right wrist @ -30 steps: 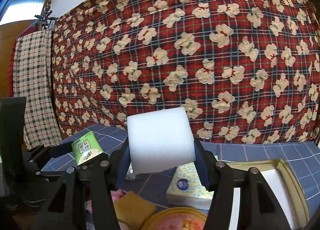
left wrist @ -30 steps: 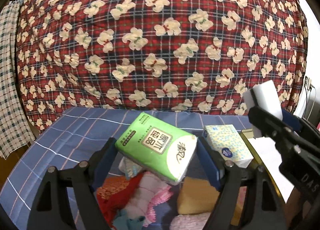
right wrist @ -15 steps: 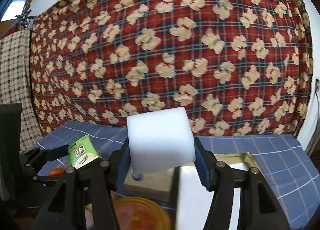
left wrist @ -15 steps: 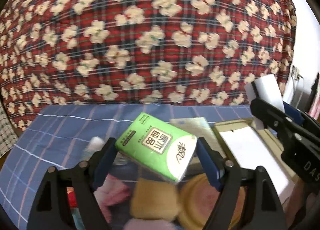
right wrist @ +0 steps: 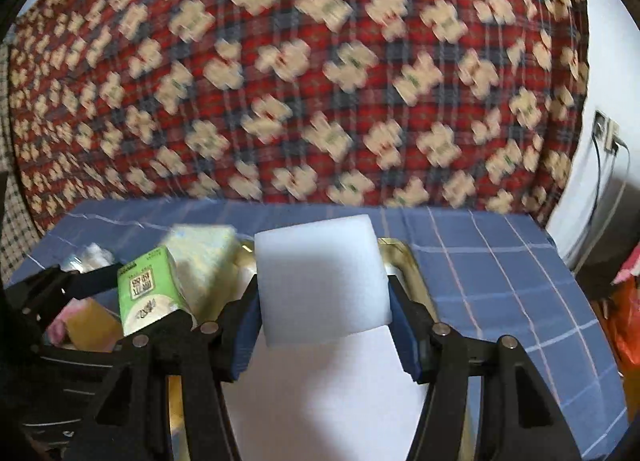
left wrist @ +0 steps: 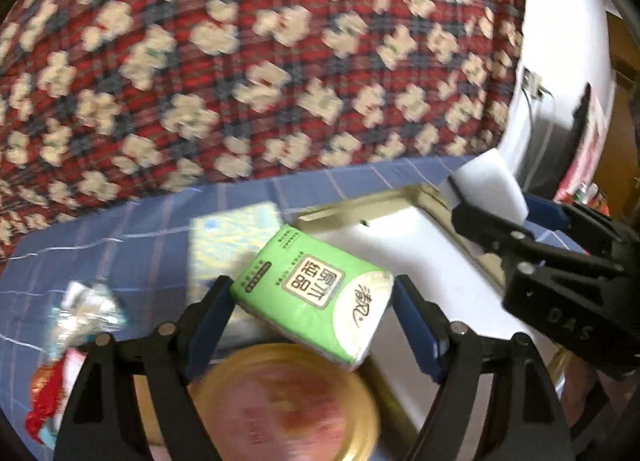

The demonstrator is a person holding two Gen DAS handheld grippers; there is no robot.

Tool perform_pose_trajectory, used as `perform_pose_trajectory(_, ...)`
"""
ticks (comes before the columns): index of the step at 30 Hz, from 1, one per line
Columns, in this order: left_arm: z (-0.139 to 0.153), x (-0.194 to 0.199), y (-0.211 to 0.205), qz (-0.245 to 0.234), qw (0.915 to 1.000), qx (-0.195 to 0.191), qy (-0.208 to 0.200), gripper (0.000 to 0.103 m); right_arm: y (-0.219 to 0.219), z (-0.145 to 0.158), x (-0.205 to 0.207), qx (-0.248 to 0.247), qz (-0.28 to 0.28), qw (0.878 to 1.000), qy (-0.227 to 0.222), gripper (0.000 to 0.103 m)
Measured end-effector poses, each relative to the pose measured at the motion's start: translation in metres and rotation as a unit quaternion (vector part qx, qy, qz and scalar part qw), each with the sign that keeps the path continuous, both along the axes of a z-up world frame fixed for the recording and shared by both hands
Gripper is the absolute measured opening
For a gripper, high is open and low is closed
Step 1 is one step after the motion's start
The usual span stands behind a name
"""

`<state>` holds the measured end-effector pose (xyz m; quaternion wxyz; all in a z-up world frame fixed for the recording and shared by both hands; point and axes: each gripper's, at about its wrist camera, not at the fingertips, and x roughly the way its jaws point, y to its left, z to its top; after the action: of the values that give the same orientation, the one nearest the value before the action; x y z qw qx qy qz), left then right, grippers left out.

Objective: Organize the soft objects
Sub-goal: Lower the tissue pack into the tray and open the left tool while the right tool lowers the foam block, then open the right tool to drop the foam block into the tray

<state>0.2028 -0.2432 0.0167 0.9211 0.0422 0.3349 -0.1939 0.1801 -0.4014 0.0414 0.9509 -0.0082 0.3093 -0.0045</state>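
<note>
Two grippers were loaded at once. My left gripper [left wrist: 312, 297] was clamped on a green tissue pack [left wrist: 314, 295], its blue pads pressing the pack's two ends; the pack sat tilted between them, printed face up, held in the air above a round gold-rimmed tin lid [left wrist: 280, 401] and the near-left edge of the tray [left wrist: 404, 197]. My right gripper [right wrist: 323, 301] was closed around a white sponge block [right wrist: 320, 273], squeezed on both sides and held up over the tray's white inside [right wrist: 320, 393].

From the left camera, the sponge block [left wrist: 490, 189] and my right gripper [left wrist: 516, 217] showed at the right, over the tray's far right corner. From the right camera, the tissue pack [right wrist: 150, 295] showed at the left, just beside the sponge.

Behind the green pack, a pale blue-and-yellow tissue box [left wrist: 234, 237] lay on the blue checked cloth [left wrist: 140, 245], just beside the tray's left side. Farther left on the cloth lay a crumpled clear wrapper [left wrist: 86, 309] and something red [left wrist: 44, 409], too blurred to name. A red plaid blanket with cream bears [right wrist: 320, 81] hung behind everything.
</note>
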Motion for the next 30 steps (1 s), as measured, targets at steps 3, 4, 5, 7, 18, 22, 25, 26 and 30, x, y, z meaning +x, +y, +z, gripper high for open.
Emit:
perform_pose_trajectory(3, -0.008, 0.002, -0.018, -0.021, 0.9996, 0.003, 0.019, 0.080, -0.015, -0.010, 0.000, 0.000, -0.006, 1.000, 0.027, 0.061)
perform_pose_trajectory(4, -0.009, 0.002, -0.023, -0.026, 0.9994, 0.009, 0.020, 0.080, -0.020, -0.014, 0.001, 0.000, -0.007, 0.999, 0.035, 0.061)
perform_pose_trajectory(5, -0.011, 0.001, -0.029, -0.033, 0.9991, 0.016, 0.022, 0.080, -0.023, -0.017, 0.001, -0.001, -0.007, 0.999, 0.040, 0.061)
perform_pose_trajectory(7, -0.015, 0.002, -0.038, -0.044, 0.9983, 0.023, 0.029, 0.080, -0.027, -0.022, 0.002, 0.000, -0.005, 0.999, 0.053, 0.061)
perform_pose_trajectory(18, -0.027, 0.006, -0.068, -0.089, 0.9925, 0.061, 0.057, 0.081, -0.041, -0.040, 0.009, -0.005, -0.009, 0.996, 0.090, 0.061)
perform_pose_trajectory(22, -0.031, 0.008, -0.076, -0.090, 0.9905, 0.085, 0.060, 0.082, -0.041, -0.041, 0.011, 0.002, -0.004, 0.996, 0.089, 0.073)
perform_pose_trajectory(25, -0.032, 0.006, -0.078, -0.093, 0.9893, 0.094, 0.060, 0.086, -0.039, -0.037, 0.007, -0.003, -0.008, 0.997, 0.077, 0.085)
perform_pose_trajectory(26, -0.031, 0.005, -0.077, -0.092, 0.9896, 0.096, 0.056, 0.089, -0.040, -0.035, 0.006, -0.002, -0.010, 0.997, 0.073, 0.085)
perform_pose_trajectory(30, -0.018, -0.004, -0.068, -0.071, 0.9922, 0.101, 0.019, 0.098, -0.047, -0.022, -0.005, 0.015, -0.032, 0.999, 0.040, 0.085)
